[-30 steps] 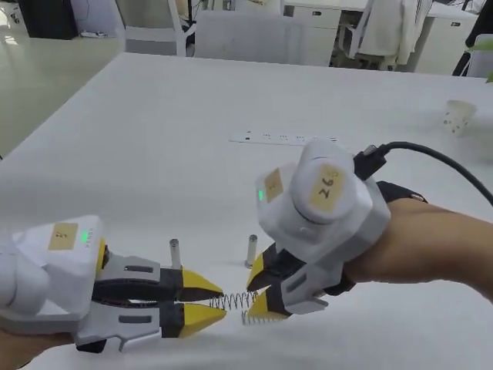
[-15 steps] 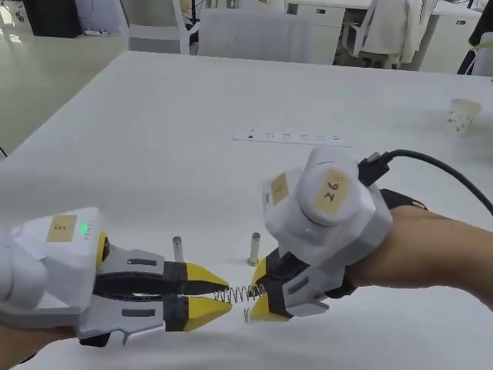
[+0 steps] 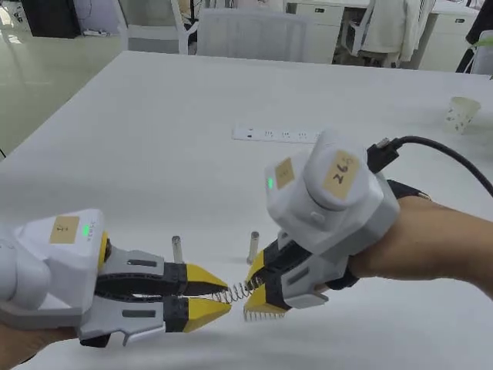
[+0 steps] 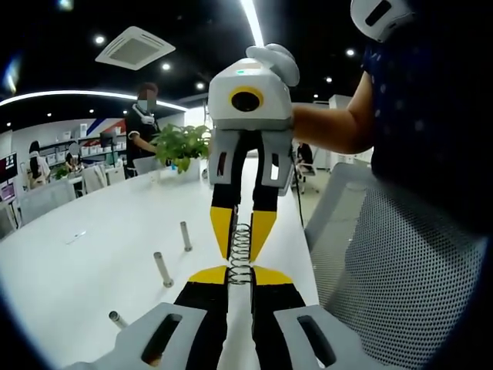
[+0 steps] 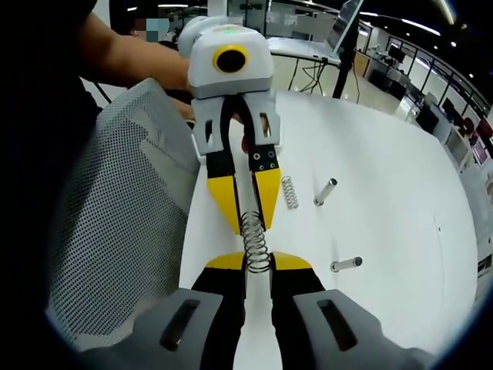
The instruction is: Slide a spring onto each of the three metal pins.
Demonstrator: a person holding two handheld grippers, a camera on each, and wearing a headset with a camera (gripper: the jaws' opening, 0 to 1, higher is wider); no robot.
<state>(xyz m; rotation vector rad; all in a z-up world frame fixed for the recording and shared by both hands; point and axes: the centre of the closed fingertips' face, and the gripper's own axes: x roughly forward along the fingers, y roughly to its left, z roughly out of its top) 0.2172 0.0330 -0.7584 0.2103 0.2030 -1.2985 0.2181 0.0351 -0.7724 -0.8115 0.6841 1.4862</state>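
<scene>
A short steel spring [image 3: 239, 290] hangs in the air between my two grippers, each shut on one end. My left gripper [image 3: 220, 297] comes in from the lower left and my right gripper [image 3: 259, 287] from the right. The left gripper view shows the spring [image 4: 240, 248] running from my left gripper [image 4: 240, 274] up to the right gripper [image 4: 241, 235]. From the right gripper [image 5: 258, 263], the spring [image 5: 254, 235] reaches the left gripper [image 5: 248, 212]. A second spring [image 5: 289, 191] lies on the table. Two upright metal pins [image 3: 176, 249] [image 3: 253, 247] stand just behind the grippers; a third pin [image 4: 117, 319] is nearer.
A white power strip [image 3: 281, 136] lies mid-table and a paper cup [image 3: 460, 114] stands at the far right. A black cable [image 3: 439, 150] trails from the right gripper. A mesh chair back [image 4: 385, 254] is close to the table's near edge.
The right gripper has risen and tilted slightly while both grippers keep hold of the spring. The left gripper has barely moved. The head camera shifted a little.
</scene>
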